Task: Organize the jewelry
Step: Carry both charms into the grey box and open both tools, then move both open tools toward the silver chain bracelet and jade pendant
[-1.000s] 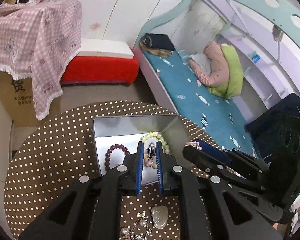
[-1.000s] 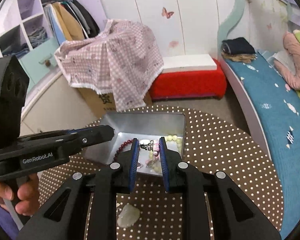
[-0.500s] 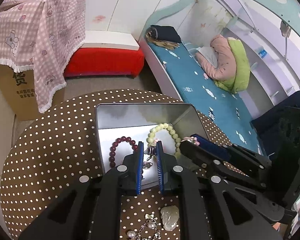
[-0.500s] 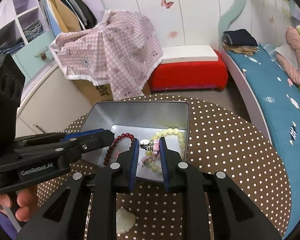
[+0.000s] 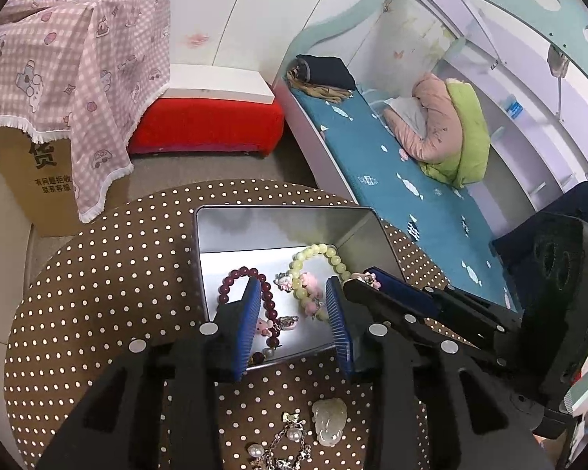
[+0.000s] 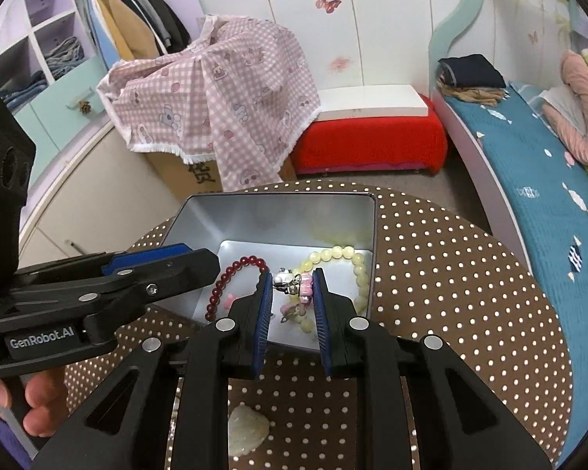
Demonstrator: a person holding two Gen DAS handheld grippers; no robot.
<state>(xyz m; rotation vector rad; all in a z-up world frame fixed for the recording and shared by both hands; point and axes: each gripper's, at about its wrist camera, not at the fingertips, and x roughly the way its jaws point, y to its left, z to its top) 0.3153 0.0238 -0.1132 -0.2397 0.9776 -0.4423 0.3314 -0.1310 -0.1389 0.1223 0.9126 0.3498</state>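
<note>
Charm bracelet [image 6: 294, 282]: light, limp, snag-prone; I'd pinch its chain. My right gripper [image 6: 293, 279] grips one end over the tin [image 6: 278, 211]. My left gripper [image 5: 294, 293], jaws just opened, holds nothing.

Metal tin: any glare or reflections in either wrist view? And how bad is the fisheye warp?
Left wrist view: the tin floor is washed out bright, the back wall shows soft smeared reflections; bed edge and table rim bow strongly, corners vignette black. Right wrist view: the yellow-green bead bracelet mirrors faintly on the tin's back wall; the pale pendant near the bottom edge looks soft and blurred; same barrel warp.
</note>
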